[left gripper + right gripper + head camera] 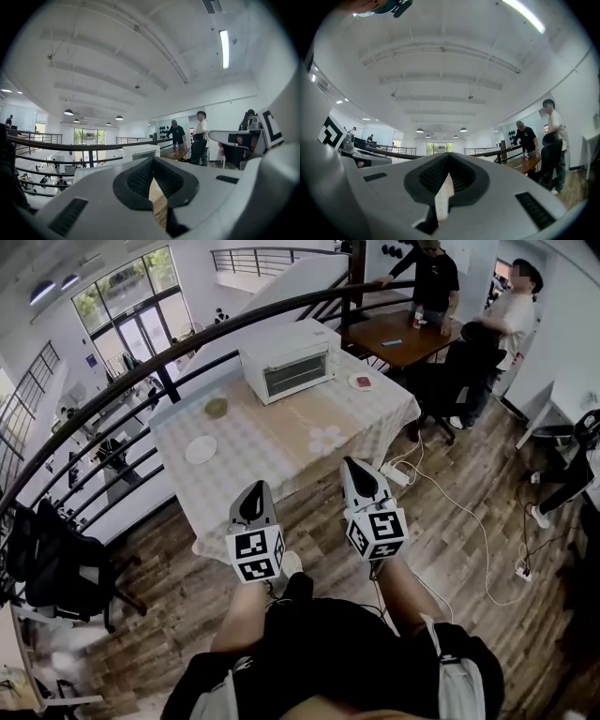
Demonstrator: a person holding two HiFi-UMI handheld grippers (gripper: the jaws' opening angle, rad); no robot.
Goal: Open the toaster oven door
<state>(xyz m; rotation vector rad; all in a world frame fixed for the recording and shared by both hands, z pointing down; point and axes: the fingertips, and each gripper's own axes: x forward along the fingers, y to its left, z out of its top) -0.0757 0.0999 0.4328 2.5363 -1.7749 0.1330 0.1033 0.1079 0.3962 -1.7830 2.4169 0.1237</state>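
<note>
A white toaster oven [289,362] stands at the far side of a table [281,460] covered with a checked cloth; its glass door is closed. Both grippers hang in the air before the table's near edge, well short of the oven. In the head view my left gripper [255,493] is shut and holds nothing, and so is my right gripper [354,467]. The left gripper view has the oven [140,151] small and far off beyond the shut left gripper [152,163]. In the right gripper view the right gripper [448,160] points level across the room with its fingertips together.
On the cloth lie a white plate [201,449], a small bowl [217,407] and a dish with something red [362,382]. A black curved railing [169,357] runs behind the table. Two people stand at a brown table [398,334]. A power strip and cables [441,493] lie on the wood floor.
</note>
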